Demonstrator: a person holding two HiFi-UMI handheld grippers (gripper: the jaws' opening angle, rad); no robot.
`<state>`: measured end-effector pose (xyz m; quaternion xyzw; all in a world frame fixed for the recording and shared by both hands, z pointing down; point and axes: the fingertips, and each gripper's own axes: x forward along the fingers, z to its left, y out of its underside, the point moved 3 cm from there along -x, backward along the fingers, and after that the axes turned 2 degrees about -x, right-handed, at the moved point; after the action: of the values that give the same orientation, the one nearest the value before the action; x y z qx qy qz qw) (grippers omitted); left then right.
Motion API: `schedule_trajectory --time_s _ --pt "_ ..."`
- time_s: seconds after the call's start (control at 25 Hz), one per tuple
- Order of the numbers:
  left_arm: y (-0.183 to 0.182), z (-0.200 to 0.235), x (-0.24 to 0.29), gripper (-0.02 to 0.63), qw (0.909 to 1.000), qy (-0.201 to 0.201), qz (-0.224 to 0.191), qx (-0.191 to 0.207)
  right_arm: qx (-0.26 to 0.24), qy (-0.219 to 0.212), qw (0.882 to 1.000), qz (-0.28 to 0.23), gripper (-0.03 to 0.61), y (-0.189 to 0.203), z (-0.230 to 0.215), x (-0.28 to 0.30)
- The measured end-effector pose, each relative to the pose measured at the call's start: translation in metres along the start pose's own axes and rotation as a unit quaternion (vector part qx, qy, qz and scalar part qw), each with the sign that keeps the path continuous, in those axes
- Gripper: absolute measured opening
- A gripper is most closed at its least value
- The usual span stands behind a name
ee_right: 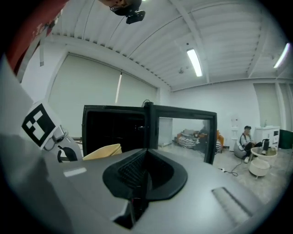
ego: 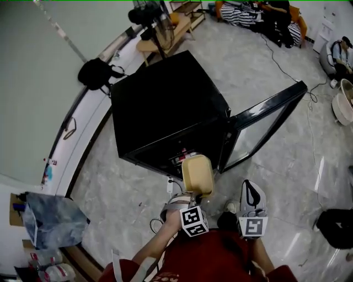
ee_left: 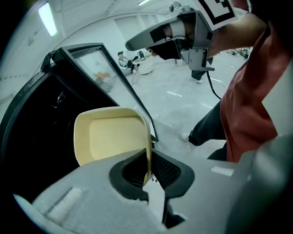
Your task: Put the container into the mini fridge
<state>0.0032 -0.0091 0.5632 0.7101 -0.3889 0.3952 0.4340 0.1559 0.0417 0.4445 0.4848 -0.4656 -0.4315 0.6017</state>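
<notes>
From where I stand, the left gripper (ee_left: 147, 172) has its jaws pinched almost together on the thin rim of a pale yellow, shallow rectangular plastic container (ee_left: 112, 139), which sticks out edge-on beyond them. Seen from above, the container hangs in the air just in front of the open mouth of the black, box-shaped mini fridge (ego: 165, 104), not inside it. The fridge's glass-paned door (ego: 263, 124) stands swung wide to the right (some people (ego: 242, 14) sit well behind it). The right gripper (ego: 252, 190) hovers beside the left one, its jaws closed together with nothing between them, pointing towards the fridge.
</notes>
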Motion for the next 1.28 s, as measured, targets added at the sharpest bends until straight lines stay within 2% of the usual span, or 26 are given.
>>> schedule_trajectory --time_s 0.28,0.6,0.88,1.12,1.28 --pt "-0.033 0.000 0.011 0.021 0.9959 -0.031 0.039 -0.076 -0.013 -0.125 0.992 -0.028 0.000 0.004 -0.016 0.030" --pt "-0.026 -0.014 0.012 0.021 0.9819 -0.055 0.100 -0.151 -0.006 -0.224 0.974 -0.021 0.000 0.020 -0.009 0.046" --pt "0.000 -0.016 0.028 0.021 0.9708 -0.062 0.117 -0.200 -0.021 -0.276 0.961 -0.021 0.000 0.030 0.015 0.064" --pt "0.026 -0.010 0.057 0.021 0.9674 -0.060 0.116 -0.217 -0.037 -0.292 0.956 -0.019 0.000 0.032 0.039 0.076" --pt "0.048 -0.002 0.079 0.021 0.9626 -0.060 0.122 -0.234 -0.053 -0.315 0.948 -0.008 0.000 0.043 0.061 0.083"
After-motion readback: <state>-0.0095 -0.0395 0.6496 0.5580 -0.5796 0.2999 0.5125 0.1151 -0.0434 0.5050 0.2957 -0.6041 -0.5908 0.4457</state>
